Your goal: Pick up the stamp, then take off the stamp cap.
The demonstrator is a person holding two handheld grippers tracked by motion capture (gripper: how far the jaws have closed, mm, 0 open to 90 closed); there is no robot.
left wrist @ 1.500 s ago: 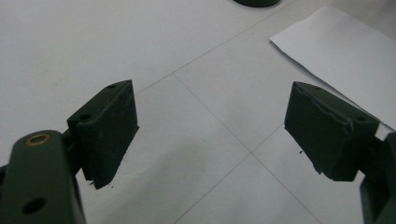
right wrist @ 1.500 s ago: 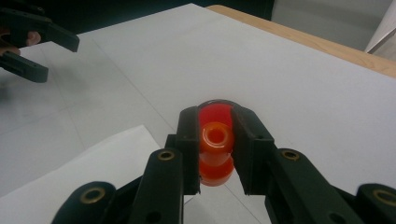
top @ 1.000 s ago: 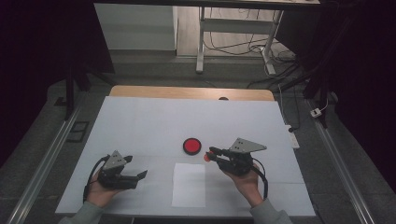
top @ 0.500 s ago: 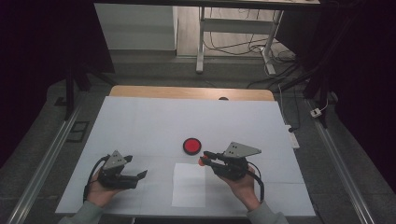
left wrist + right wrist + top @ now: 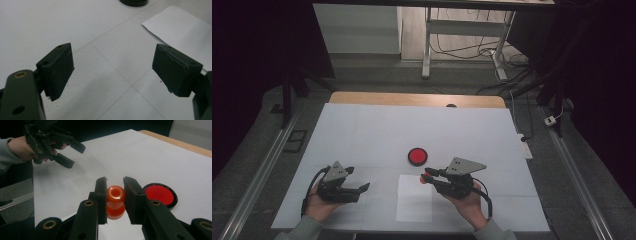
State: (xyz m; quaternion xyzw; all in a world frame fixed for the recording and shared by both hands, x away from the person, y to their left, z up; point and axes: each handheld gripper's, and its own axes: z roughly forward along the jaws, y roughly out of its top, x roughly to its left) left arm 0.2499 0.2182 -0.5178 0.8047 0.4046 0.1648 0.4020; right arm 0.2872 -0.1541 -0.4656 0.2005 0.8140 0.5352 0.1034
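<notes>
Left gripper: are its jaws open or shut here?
Open. In the left gripper view the left gripper has its two jaws standing wide apart, with bare white table between them.

The white table [image 5: 362, 130] was brightly lit from above, surroundings dark; close jaws looked soft, perhaps slightly blurred.

Glossy orange plastic piece [image 5: 115, 201], matt black tongs [image 5: 115, 195], white paper sheet [image 5: 414, 200]

No readable text, label, brand, number or sign is showing anywhere: the white sheet [image 5: 414, 198] is lying blank on the counter [image 5: 362, 135], and the red disc [image 5: 417, 156] is carrying no marking.
</notes>
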